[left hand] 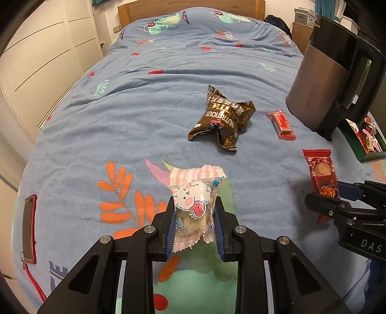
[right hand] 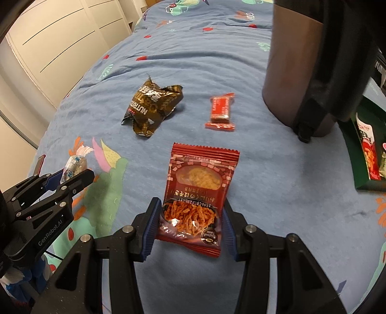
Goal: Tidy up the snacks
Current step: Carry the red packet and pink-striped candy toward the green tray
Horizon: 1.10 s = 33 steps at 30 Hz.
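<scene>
From the left wrist view, the left tool (left hand: 194, 225) pinches a pink-striped clear cake wrapper with a cartoon pig (left hand: 194, 205) between its blue pads (left hand: 170, 231), lifted a little over the bed. The wrapper stands with its long axis running away from the camera, crimped end far. Beyond it on the blue patterned bedspread (left hand: 144, 96) lies a crumpled brown foil snack bag (left hand: 223, 118), and right of that a small red candy bar (left hand: 281, 124). Farther right stands a dark steel jug with a black handle (left hand: 320, 79), and at the right edge a green box holding red packets (left hand: 364, 145). A red-edged phone (left hand: 29, 229) lies near left. White wardrobe doors (left hand: 36, 60) line the left wall; a wooden headboard (left hand: 188, 9) closes the far end.

From the right wrist view, the right tool (right hand: 191, 229) grips a red crimped packet of orange fried strips (right hand: 200, 193) by its near end, pads (right hand: 150, 231) pressing both side edges. Its long axis points away, print upside down. The brown bag (right hand: 153, 108) and candy bar (right hand: 220, 111) lie beyond it, the jug (right hand: 301, 72) far right, the green box (right hand: 361, 154) at the right edge. The left tool (right hand: 72, 175) shows at near left, holding the pig wrapper (right hand: 74, 165).
</scene>
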Tool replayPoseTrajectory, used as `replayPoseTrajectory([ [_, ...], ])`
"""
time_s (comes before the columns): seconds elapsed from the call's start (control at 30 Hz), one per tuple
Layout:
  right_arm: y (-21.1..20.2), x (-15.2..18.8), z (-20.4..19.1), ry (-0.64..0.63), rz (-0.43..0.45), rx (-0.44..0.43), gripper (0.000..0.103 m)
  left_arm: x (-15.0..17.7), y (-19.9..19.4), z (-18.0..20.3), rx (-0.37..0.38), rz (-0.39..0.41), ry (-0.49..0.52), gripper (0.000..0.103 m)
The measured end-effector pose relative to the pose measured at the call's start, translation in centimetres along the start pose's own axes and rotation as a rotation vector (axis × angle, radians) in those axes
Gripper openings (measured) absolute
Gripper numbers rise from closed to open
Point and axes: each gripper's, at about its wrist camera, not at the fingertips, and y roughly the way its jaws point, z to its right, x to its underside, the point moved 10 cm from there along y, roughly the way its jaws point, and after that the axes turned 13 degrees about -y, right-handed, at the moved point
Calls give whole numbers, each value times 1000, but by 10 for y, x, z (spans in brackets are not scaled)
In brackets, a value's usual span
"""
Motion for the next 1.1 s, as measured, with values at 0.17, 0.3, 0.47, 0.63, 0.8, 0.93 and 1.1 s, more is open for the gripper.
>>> replayPoseTrajectory([
  [0.17, -8, 7, 10, 12, 5, 10, 49, 3, -4, 13, 6, 1, 26, 24],
  [0.3, -16, 13, 18, 19, 11, 17, 49, 5, -10, 28, 20, 4, 54, 24],
  [0.47, -30, 19, 34, 41, 25, 31, 49, 6, -18, 48, 37, 13, 85, 24],
  [0.63, -46, 29, 59, 84, 43, 54, 49, 7, -28, 71, 51, 22, 123, 24],
  [0.8, -58, 38, 84, 117, 55, 80, 49, 9, -33, 95, 67, 21, 157, 24],
  [0.93, -70, 46, 107, 155, 69, 97, 49, 12, -37, 116, 79, 16, 184, 24],
  [1.1, -82, 57, 128, 193, 87, 111, 49, 17, -41, 140, 87, 12, 224, 24],
])
